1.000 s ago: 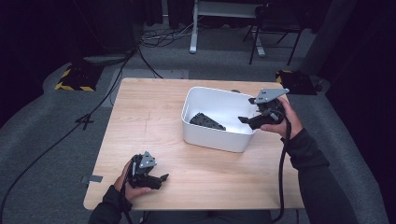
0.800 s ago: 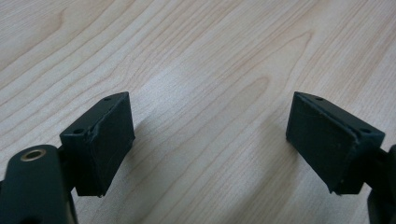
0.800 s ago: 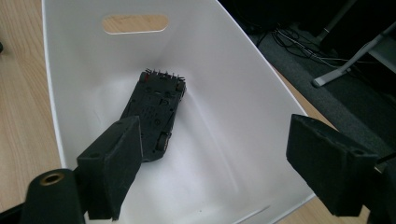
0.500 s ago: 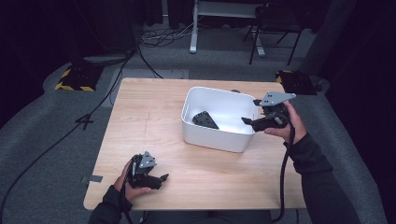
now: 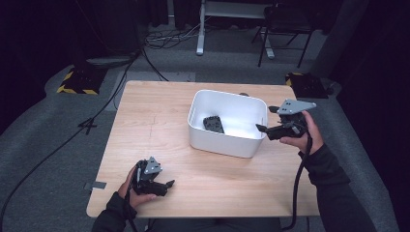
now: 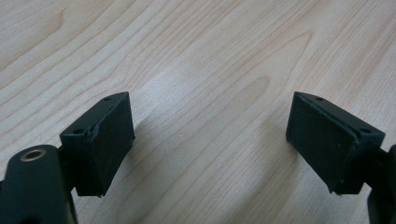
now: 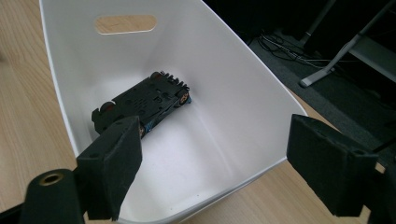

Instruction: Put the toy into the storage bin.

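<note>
The black toy car (image 7: 142, 103) is lying upside down in the white bin (image 5: 249, 145), leaning toward its left wall. The right gripper (image 5: 265, 128) is hovering at the bin's right rim with jaws released and empty; the left gripper (image 5: 167, 184) is resting open near the table's (image 5: 145, 125) near-left corner. Reaching in carelessly risks clipping the rim and shoving the bin.

High view above the table (image 5: 159, 125), gripper views close, white bin (image 5: 227, 140) shared with right's.

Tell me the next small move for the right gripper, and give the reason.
Probably draw the right gripper back from the white bin and set it on the table. Its jaws stand open with nothing between them, and the black toy car already lies upside down inside the bin.
</note>
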